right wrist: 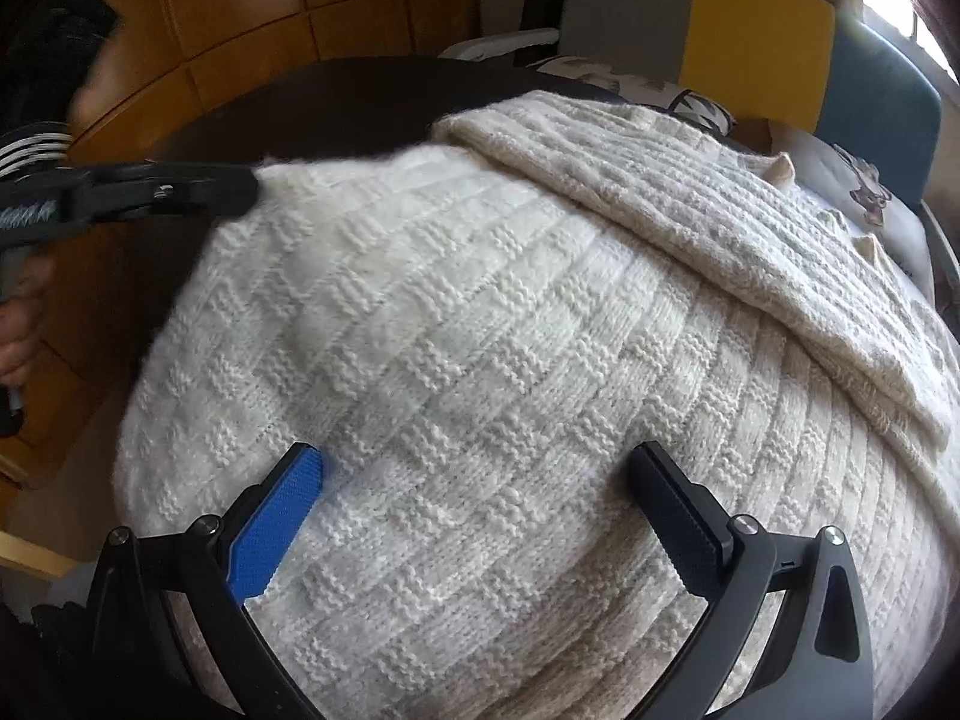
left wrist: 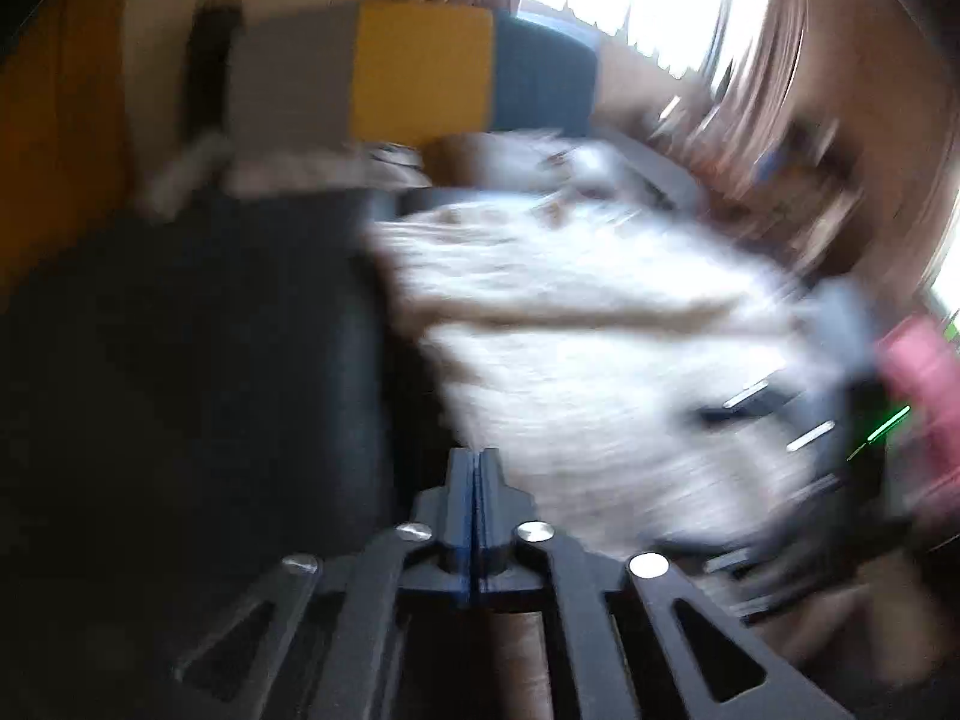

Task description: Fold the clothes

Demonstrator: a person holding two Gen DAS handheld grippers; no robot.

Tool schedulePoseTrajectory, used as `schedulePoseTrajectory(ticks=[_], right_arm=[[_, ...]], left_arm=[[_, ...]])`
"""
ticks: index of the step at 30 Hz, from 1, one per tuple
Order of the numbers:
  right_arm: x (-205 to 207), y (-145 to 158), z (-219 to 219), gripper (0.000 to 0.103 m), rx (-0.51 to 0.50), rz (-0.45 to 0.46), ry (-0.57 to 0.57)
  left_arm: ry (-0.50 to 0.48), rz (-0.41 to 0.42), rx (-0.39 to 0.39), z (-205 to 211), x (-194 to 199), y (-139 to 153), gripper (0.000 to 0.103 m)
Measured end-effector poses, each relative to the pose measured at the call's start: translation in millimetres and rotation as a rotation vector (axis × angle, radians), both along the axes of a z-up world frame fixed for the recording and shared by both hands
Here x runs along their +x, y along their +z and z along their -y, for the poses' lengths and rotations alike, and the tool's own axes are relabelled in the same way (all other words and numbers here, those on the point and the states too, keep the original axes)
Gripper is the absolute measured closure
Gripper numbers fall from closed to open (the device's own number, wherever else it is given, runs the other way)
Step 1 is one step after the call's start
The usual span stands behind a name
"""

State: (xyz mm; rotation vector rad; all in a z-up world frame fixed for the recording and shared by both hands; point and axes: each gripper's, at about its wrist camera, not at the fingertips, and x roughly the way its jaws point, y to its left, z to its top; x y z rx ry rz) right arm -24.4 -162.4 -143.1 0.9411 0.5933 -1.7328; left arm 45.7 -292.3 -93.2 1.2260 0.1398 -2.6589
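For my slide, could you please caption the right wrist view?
Open right gripper rests above a cream knit sweater on a dark table.

My left camera sits just behind my left claw (left wrist: 478, 480), angled down across the dark round table (left wrist: 180, 360); its view is smeared with blur. At upper centre it faces the grey, yellow and blue panelled chair back (left wrist: 420, 72). My right camera looks down from very close between my right claw (right wrist: 474, 516) fingers, with the cream basket-weave knitted sweater (right wrist: 450, 330) filling the frame. Both views share that sweater, the table and the chair back, which sits upper right in the right one. My left claw shows at the right view's left edge.
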Motion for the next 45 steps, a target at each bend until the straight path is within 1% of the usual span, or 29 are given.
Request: schedulePoseTrajectory(ticks=[2, 3, 5, 6, 7, 9, 12, 13, 14, 15, 18, 20, 21, 22, 23, 24, 25, 27, 31, 33, 34, 35, 36, 38, 39, 40, 42, 44, 45], right_arm=[[1, 0, 1, 0.0, 0.006, -0.007, -0.004], [0, 0, 1, 0.0, 0.003, -0.006, -0.004], [1, -1, -1, 0.0, -0.002, -0.004, -0.004], [2, 0, -3, 0.0, -0.006, -0.005, -0.004], [3, 0, -4, 0.0, -0.009, -0.004, -0.004], [3, -1, -5, 0.0, -0.013, 0.0, -0.003], [2, 0, -4, 0.0, -0.016, 0.003, -0.003], [2, 0, -4, 0.0, -0.016, 0.003, -0.003], [2, 0, -4, 0.0, -0.016, 0.0, -0.003], [2, -1, -4, 0.0, -0.014, -0.002, -0.002], [3, 0, -4, 0.0, -0.005, -0.001, 0.004], [2, 3, -3, 0.0, 0.008, -0.002, 0.006], [0, 5, -2, 0.0, 0.013, -0.016, 0.002], [-2, 7, -1, 0.0, 0.017, -0.038, -0.004], [-4, 10, -1, 0.0, 0.021, -0.06, -0.009], [-8, 10, 1, 0.0, 0.036, -0.072, -0.02], [-13, 6, 3, 0.0, 0.073, -0.065, -0.035], [-24, -1, 2, 0.0, 0.08, -0.003, -0.057], [-27, -6, 0, 0.0, 0.052, 0.002, -0.051], [-28, -5, 1, 0.0, 0.05, 0.006, -0.054], [-29, -3, 2, 0.0, 0.058, 0.01, -0.055], [-30, 1, 1, 0.0, 0.06, 0.024, -0.055], [-32, 6, -1, 0.0, 0.058, 0.044, -0.056], [-36, 20, -14, 0.0, 0.007, 0.054, -0.069], [-42, 25, -20, 0.0, -0.001, 0.048, -0.087], [-49, 29, -24, 0.0, 0.003, 0.042, -0.106], [-63, 32, -32, 0.0, 0.023, 0.026, -0.145], [-83, 25, -37, 0.0, 0.084, 0.007, -0.202], [-92, 20, -41, 0.0, 0.101, 0.014, -0.229]], left_arm=[[0.021, 0.128, 0.055, 9, -7, -28, 0.103], [0.065, 0.135, 0.177, 21, -4, -40, 0.103], [0.073, 0.072, 0.294, 34, 3, -41, 0.103], [0.077, 0.04, 0.352, 41, 7, -41, 0.101], [0.081, 0.008, 0.411, 47, 11, -41, 0.094], [0.056, -0.044, 0.526, 61, 9, -38, 0.086], [-0.008, -0.066, 0.665, 75, -4, -41, 0.079], [-0.025, -0.06, 0.704, 78, -10, -44, 0.076], [-0.043, -0.055, 0.743, 80, -16, -48, 0.076], [-0.051, -0.042, 0.761, 82, -18, -51, 0.076], [-0.08, 0.019, 0.776, 80, -29, -60, 0.076], [-0.082, 0.055, 0.765, 74, -36, -63, 0.077], [-0.083, 0.053, 0.731, 69, -38, -60, 0.08], [-0.083, 0.05, 0.696, 63, -40, -56, 0.091], [-0.084, 0.047, 0.662, 58, -42, -53, 0.097], [-0.085, 0.044, 0.627, 52, -43, -50, 0.098], [-0.078, 0.05, 0.553, 44, -42, -46, 0.098], [-0.064, 0.062, 0.405, 27, -39, -38, 0.099], [-0.031, 0.113, 0.27, 26, -33, -43, 0.098], [-0.033, 0.093, 0.341, 34, -32, -35, 0.097], [-0.035, 0.084, 0.377, 39, -31, -31, 0.092], [-0.024, 0.066, 0.378, 45, -32, -26, 0.091], [-0.013, 0.048, 0.379, 52, -32, -22, 0.084], [0.007, 0.022, 0.396, 71, -37, -15, 0.082], [0.014, 0.018, 0.436, 80, -43, -14, 0.082], [0.0, 0.016, 0.489, 88, -50, -14, 0.079], [-0.024, 0.023, 0.545, 93, -68, -15, 0.078], [-0.075, 0.061, 0.554, 83, -88, -20, 0.077], [-0.108, 0.086, 0.56, 79, -97, -25, 0.077]])
